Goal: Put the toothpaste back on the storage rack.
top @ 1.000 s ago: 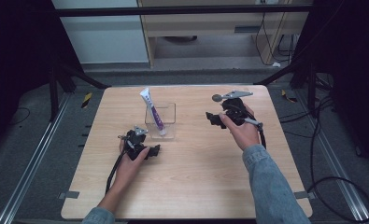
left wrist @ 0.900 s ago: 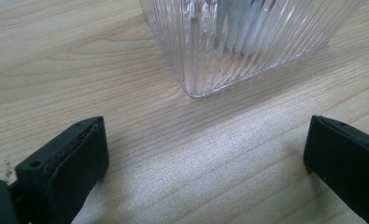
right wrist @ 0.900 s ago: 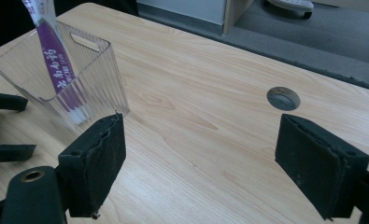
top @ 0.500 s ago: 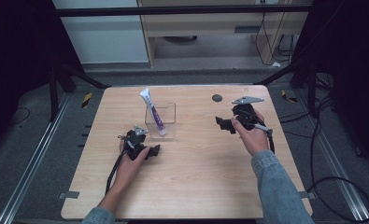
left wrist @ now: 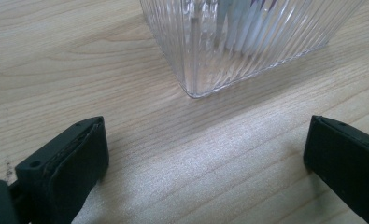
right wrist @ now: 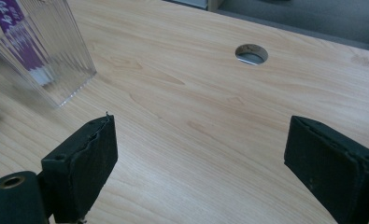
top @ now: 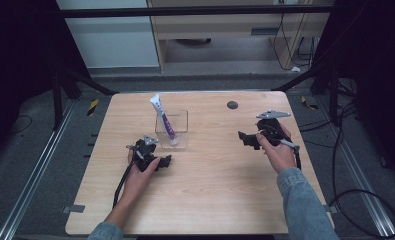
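A clear ribbed square container stands near the middle of the wooden table, with a white and purple tube leaning out of it to the back left. My left gripper rests on the table just in front of the container, open, nothing between its jaws. My right gripper is held at the table's right side, a little above the wood, open and empty. In the right gripper view the container and the purple tube stand far left.
A round cable hole lies in the table near its back edge, and the right gripper view has the hole ahead. A cable trails from each gripper toward the person. Dark frame legs and floor rails surround the table.
My right gripper has drawn back from near the cable hole toward the person and to the right side of the table. The left gripper, container and tube have stayed put.
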`<act>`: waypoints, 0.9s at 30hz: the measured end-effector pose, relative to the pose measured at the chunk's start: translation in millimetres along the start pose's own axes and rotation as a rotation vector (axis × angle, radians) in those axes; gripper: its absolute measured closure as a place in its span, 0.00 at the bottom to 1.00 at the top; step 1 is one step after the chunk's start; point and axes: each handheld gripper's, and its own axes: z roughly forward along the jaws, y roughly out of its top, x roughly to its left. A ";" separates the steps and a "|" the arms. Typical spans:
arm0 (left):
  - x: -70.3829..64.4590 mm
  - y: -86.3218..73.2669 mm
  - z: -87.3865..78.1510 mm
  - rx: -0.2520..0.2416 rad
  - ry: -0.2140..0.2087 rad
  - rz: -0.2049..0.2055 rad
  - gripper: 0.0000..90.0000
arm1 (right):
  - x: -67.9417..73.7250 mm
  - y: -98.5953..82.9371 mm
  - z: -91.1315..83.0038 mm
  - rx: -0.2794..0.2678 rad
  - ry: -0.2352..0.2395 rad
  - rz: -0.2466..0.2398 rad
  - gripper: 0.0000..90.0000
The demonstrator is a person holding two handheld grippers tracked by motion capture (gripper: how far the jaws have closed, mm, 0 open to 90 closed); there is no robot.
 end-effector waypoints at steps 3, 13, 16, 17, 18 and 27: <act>0.0 0.0 0.0 0.000 0.000 0.000 0.00 | -4.2 -6.2 -0.5 0.013 -0.012 -0.003 0.10; 0.1 0.0 0.0 0.001 0.000 0.002 0.00 | -6.7 -21.7 2.7 0.038 -0.028 -0.005 0.09; 0.1 0.0 -0.1 0.001 0.000 0.002 0.00 | -7.0 -26.6 5.4 0.047 -0.026 -0.004 0.10; 0.1 0.0 -0.1 0.001 0.000 0.002 0.00 | -6.9 -28.4 6.6 0.054 -0.026 0.001 0.10; 0.1 0.0 -0.1 0.001 0.000 0.002 0.00 | -7.3 -30.1 8.1 0.060 -0.025 -0.001 0.10; 0.0 0.0 -0.1 0.001 0.001 0.001 0.00 | -8.5 -47.2 24.0 0.106 -0.016 0.006 0.10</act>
